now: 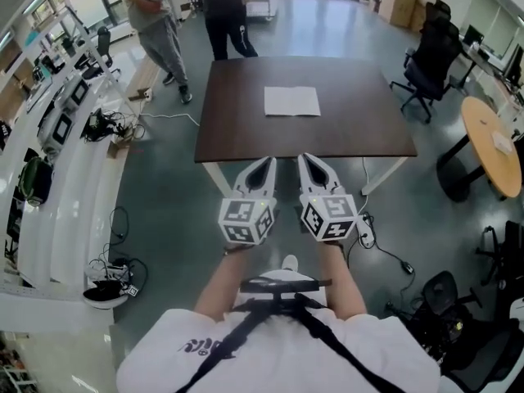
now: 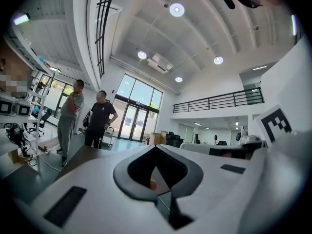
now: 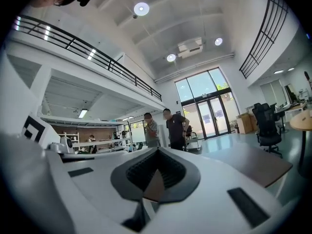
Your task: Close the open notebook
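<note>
Notebook [image 1: 291,101]: it lies open and flat, its white pages up, on the far half of the dark table [image 1: 237,129], a little right of centre, with nothing else on the tabletop. My left gripper [image 1: 266,162] and right gripper [image 1: 304,159] are held side by side and level in front of me, near each other but apart, and both point toward the table. Their tips sit at about the table's near edge, well apart from the notebook. In each gripper view the jaws meet at the tips with nothing between them, so both grippers are closed and empty. Task state, as I judge it: nothing is done yet. The pages are still spread and untouched. What is left is to reach across to the notebook, get a tip under one side, and fold that side over onto the other until the cover lies shut. Two people [image 1: 196,11] stand beyond the far edge.
</note>
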Available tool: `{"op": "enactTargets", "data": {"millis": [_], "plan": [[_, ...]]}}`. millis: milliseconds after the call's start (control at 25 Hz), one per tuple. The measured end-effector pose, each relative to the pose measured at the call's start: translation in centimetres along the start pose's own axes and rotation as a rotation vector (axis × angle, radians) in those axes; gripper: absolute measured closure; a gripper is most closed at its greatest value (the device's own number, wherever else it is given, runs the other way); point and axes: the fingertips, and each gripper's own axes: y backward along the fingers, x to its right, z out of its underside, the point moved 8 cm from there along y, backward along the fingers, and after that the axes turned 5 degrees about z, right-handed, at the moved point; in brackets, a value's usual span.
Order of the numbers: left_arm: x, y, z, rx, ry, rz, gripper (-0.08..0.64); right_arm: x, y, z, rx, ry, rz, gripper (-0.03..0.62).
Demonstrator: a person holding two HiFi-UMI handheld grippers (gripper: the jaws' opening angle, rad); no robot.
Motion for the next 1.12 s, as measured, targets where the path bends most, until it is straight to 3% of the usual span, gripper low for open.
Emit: {"op": "enactTargets", "data": {"millis": [200,400,680,1120], "plan": [[-0.1,-5.8,-0.4,-0.02,-0.016,-0.006,0.552,4.6,-2.8,-0.3,-0.01,-0.018,-0.002,0.6],[0.1,-9.9,1.7,-0.053,0.017,-0.028,0.552,8.9,-3.9,0.6,-0.062,-0.012,0.004,0.6],[-0.8,-15.2,3.0,-0.093,0.006,-0.007,0.552,12.7,-6.9,1.7,-0.084,-0.037,0.021,0.6],[-7.7,-26.2,3.5,-0.072,0.049,0.022,0.552,17.4,-17.4,1.5,-0.1,0.029,0.026,0.598]]}}
